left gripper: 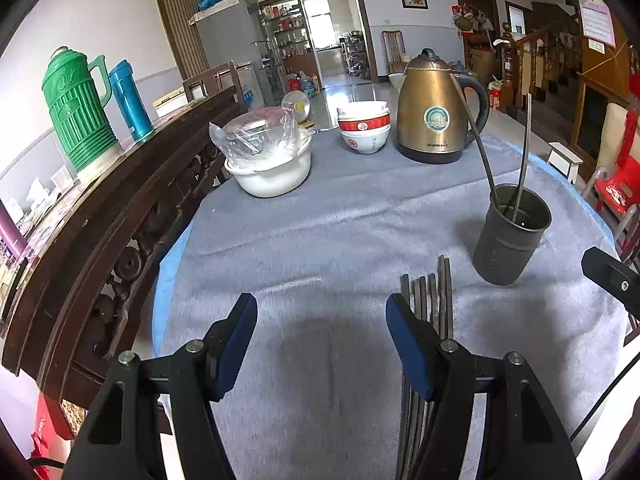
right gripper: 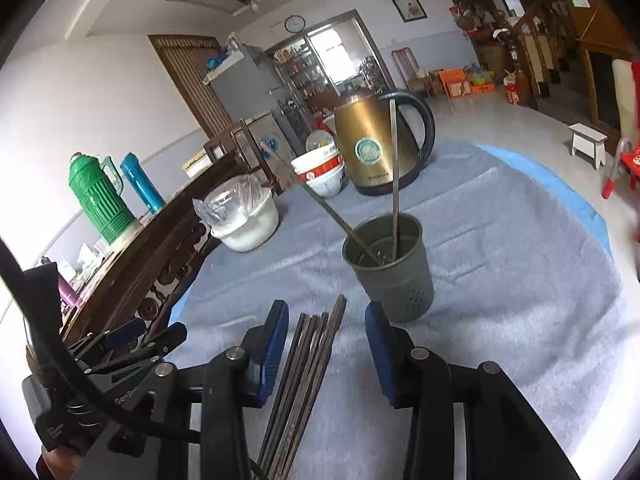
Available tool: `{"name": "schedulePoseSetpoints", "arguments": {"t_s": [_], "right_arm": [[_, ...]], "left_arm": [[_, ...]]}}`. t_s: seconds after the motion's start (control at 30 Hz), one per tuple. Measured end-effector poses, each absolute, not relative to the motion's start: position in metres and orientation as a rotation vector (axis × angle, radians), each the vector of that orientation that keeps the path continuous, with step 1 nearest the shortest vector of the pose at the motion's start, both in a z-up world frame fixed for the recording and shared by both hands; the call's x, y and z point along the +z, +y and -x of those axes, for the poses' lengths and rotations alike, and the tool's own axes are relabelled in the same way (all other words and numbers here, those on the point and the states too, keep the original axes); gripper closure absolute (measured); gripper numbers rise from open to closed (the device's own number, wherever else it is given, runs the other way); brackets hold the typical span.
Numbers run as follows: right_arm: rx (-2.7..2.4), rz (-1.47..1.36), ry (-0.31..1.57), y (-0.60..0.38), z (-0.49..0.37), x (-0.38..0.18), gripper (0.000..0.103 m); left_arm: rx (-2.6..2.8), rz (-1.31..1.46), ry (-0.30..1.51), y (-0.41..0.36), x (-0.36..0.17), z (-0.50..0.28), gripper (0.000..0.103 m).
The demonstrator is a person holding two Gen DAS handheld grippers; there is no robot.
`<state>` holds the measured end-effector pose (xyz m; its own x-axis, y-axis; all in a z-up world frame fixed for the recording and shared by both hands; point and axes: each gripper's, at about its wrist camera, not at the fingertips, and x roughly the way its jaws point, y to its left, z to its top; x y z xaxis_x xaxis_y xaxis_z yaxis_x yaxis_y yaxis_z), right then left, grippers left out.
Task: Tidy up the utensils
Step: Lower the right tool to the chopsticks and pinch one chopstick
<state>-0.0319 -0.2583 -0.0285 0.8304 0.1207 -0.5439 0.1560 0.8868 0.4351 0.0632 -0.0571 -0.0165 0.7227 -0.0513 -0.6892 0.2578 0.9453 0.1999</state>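
Chopsticks [right gripper: 308, 368] bundled flat on grey-clothed surface [right gripper: 500, 280], between spread right claw [right gripper: 326, 344]. Two more upright in grey holder [right gripper: 390, 268]. Left claw [left gripper: 322, 340] spread, empty.

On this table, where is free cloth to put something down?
Bare grey cloth lies between the white pot, the utensil holder and the left claw. It is crowded at the back, around the bowls and kettle, and beside the chopsticks.

Left claw [left gripper: 322, 344] wide open, empty, held low, level. Right claw [right gripper: 327, 354] wide open, empty, tilted downward, just beside left.
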Motion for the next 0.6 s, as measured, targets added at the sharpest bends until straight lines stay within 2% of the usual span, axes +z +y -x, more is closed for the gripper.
{"name": "schedulePoseSetpoints", "arguments": {"t_s": [0.6], "right_arm": [[-0.05,-0.495,0.629,-0.267,0.026,-0.046,0.059]], "left_arm": [[-0.194,-0.307,0.77,-0.071,-0.027,-0.066,0.035]]}}
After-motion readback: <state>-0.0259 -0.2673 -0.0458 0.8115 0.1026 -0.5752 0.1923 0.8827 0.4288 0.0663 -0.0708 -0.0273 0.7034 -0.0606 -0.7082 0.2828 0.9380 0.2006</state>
